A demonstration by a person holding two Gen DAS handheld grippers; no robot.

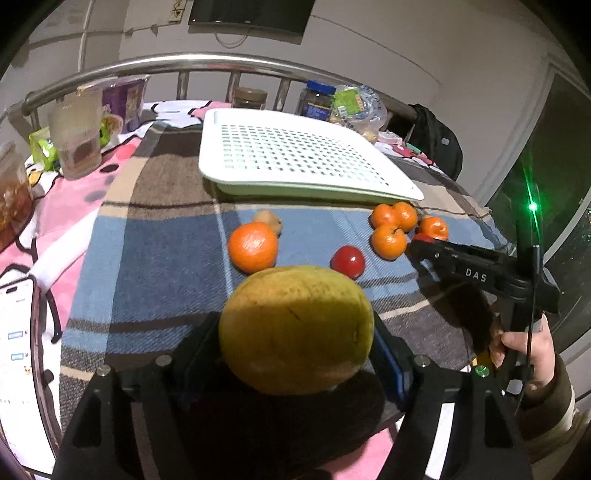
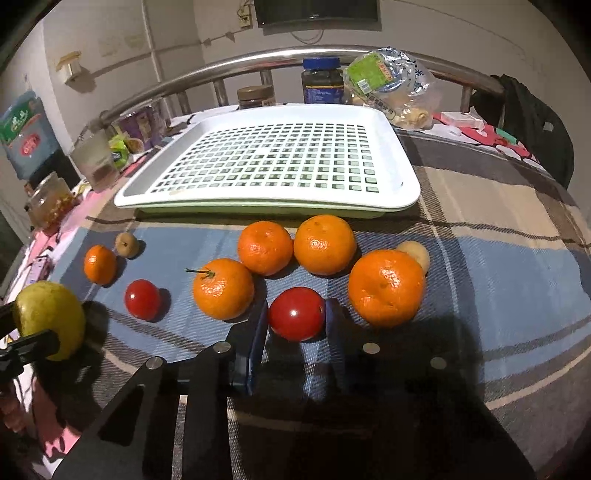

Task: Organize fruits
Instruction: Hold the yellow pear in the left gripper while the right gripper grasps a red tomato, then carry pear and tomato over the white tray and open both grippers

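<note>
You were working in a home bedroom: a metal bed rail [image 2: 280, 55] curved behind a plaid blanket [image 2: 480, 266], food jars [image 2: 322, 81] and a snack bag [image 2: 391, 85] lined it, and a wall-mounted screen [image 1: 251, 14] hung above.

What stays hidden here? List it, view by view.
- Left wrist view: the underside of the yellow-green fruit and its contact with the blanket, hidden by its own bulk.
- Left wrist view: the right gripper covers most of its red tomato.
- Right wrist view: the left gripper is cut off by the edge.
</note>
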